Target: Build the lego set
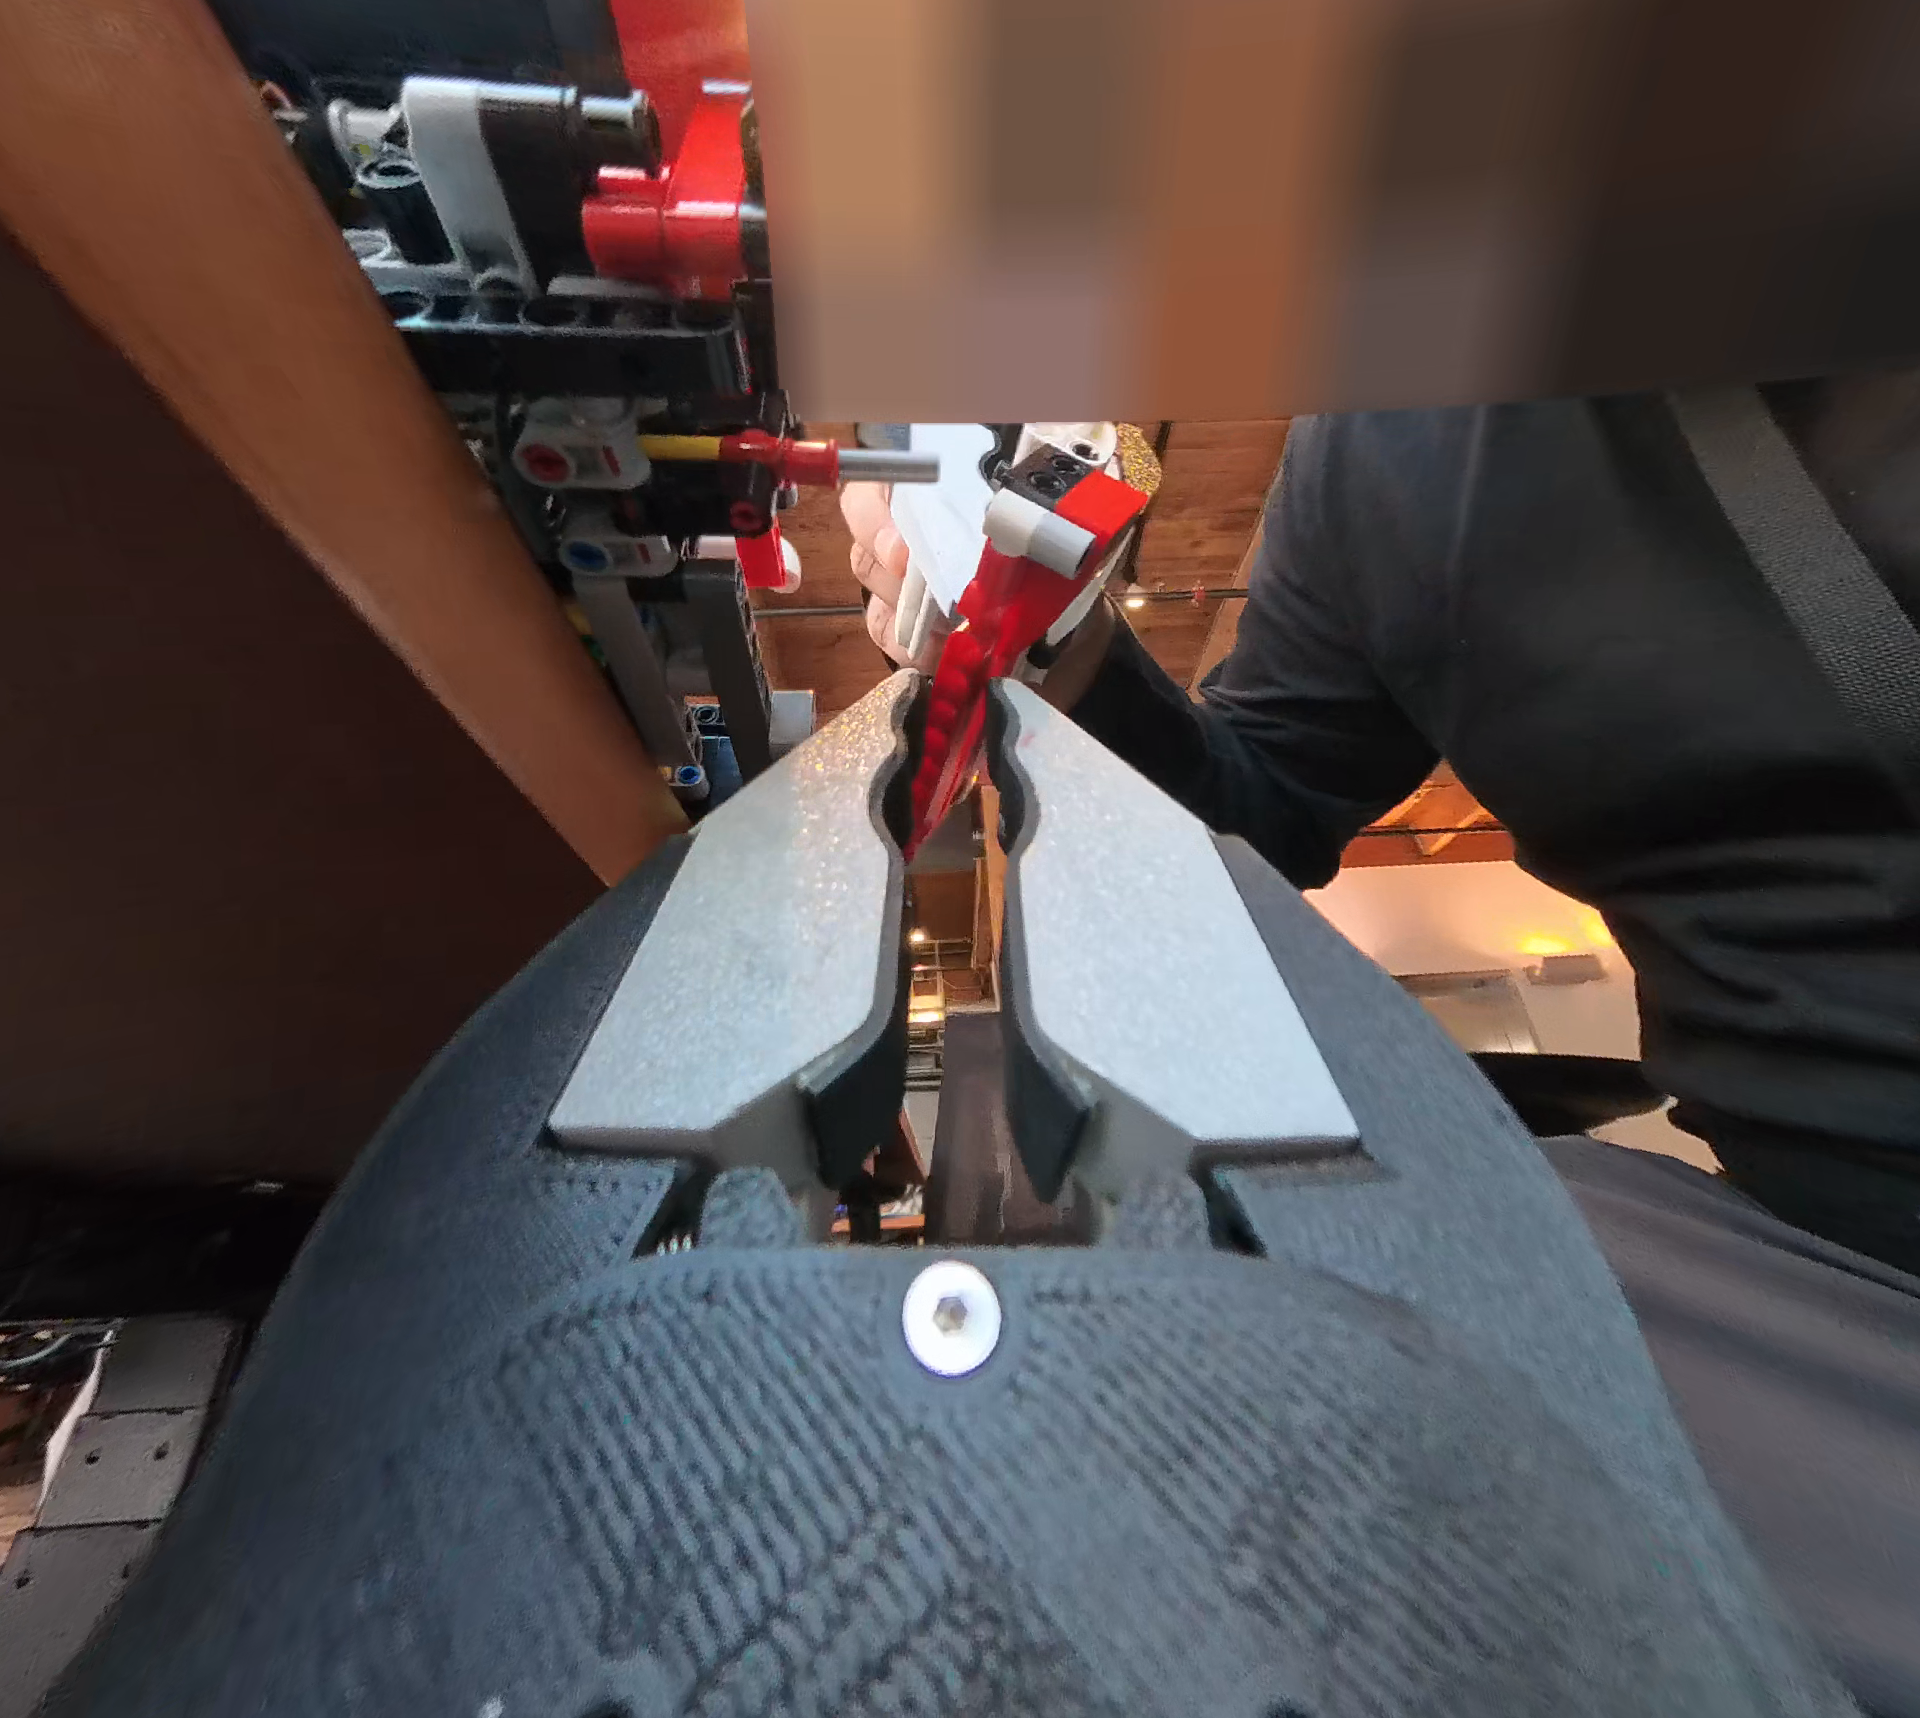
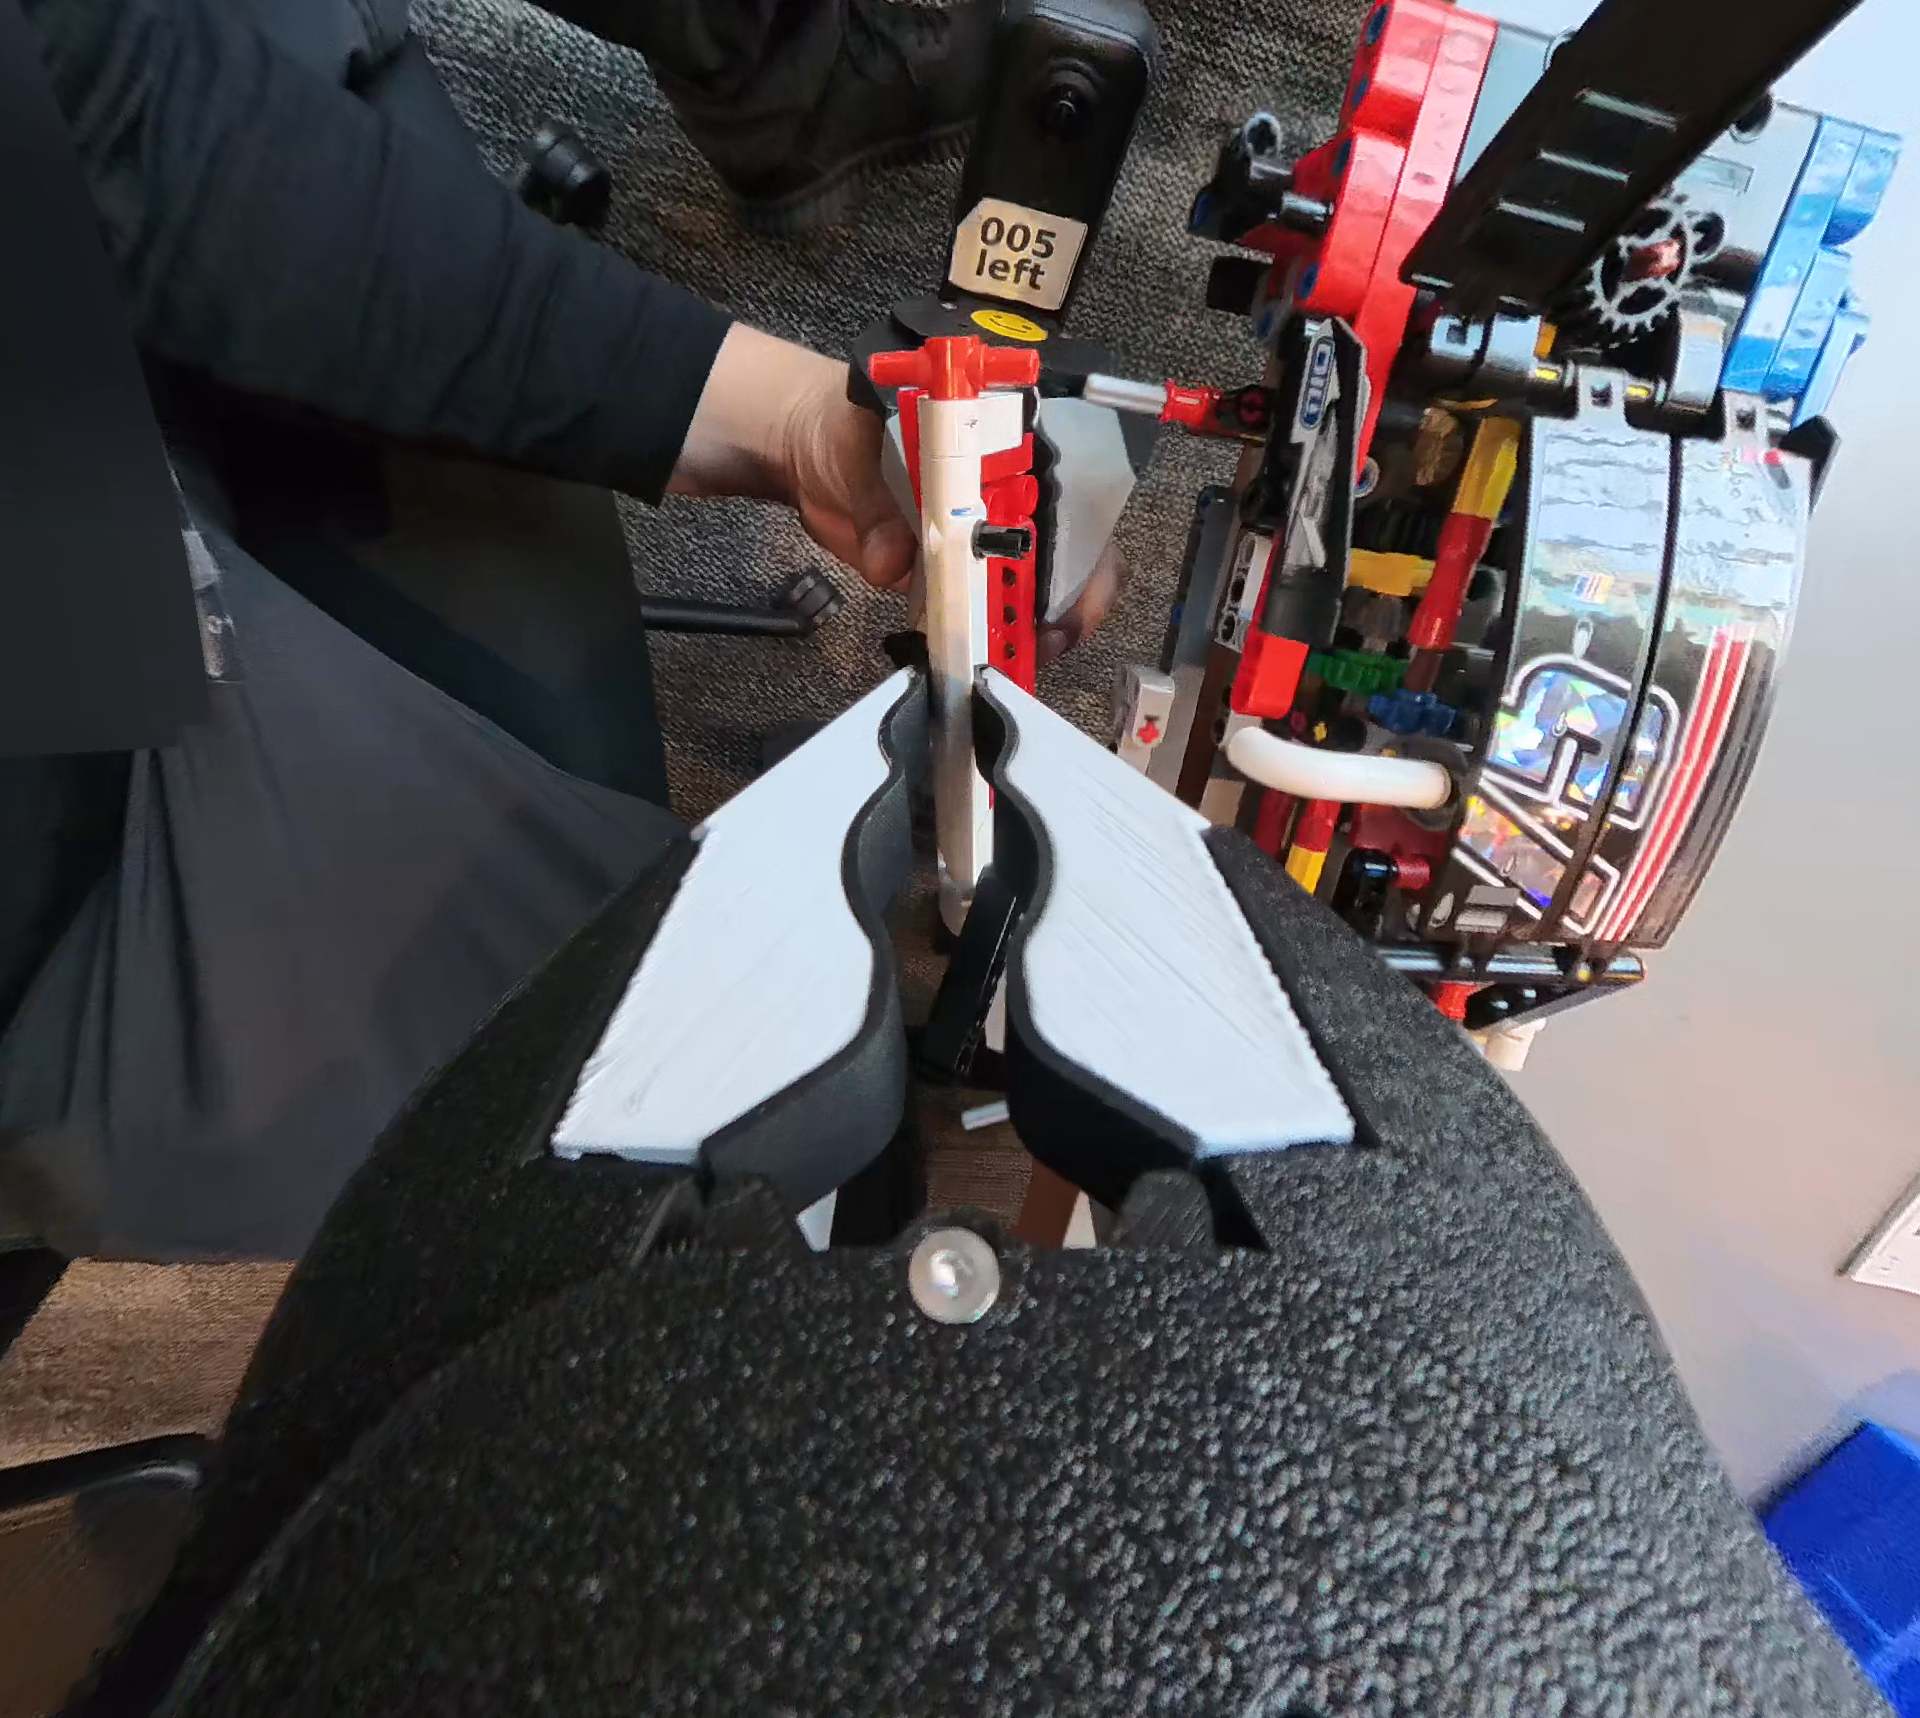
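Red-and-white lego subassembly (image 2: pixel 971 515) sits clamped between both claws: the left claw (image 1: pixel 956 712) pinches its red beam, the right claw (image 2: pixel 951 702) apparently its white beam, just beside the large lego model (image 2: pixel 1558 525) on the table (image 1: pixel 260 318).

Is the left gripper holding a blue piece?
No, the left gripper is shut on a red piece, not a blue one.
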A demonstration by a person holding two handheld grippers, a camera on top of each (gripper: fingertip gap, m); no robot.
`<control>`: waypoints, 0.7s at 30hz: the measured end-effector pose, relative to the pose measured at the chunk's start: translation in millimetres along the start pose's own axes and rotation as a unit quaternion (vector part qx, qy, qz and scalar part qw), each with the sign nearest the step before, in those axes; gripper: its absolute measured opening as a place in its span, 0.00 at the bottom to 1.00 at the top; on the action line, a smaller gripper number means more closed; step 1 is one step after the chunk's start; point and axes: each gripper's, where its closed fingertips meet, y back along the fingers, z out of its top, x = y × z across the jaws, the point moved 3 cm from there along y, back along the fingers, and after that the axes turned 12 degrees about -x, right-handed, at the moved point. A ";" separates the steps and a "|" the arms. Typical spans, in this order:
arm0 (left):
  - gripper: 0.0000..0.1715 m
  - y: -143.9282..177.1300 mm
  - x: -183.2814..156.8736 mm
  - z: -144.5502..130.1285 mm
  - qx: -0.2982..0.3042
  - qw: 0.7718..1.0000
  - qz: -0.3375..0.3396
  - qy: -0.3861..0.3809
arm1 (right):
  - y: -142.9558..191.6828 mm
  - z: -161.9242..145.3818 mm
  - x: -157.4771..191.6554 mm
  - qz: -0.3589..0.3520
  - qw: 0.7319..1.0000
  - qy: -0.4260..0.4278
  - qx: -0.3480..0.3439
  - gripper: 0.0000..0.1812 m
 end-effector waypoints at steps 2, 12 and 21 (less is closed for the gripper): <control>0.05 -0.3 -0.8 2.4 0.007 1.000 -0.003 -0.001 | -0.1 2.0 -1.4 0.006 1.000 -0.013 -0.005 0.03; 0.09 -9.3 -2.2 10.5 -0.023 1.000 0.005 0.007 | -0.6 3.3 -4.9 0.005 0.998 -0.053 -0.028 0.03; 0.03 -3.7 -1.7 10.9 -0.058 0.998 0.002 0.003 | -3.0 2.3 -15.0 -0.022 0.996 -0.073 -0.045 0.08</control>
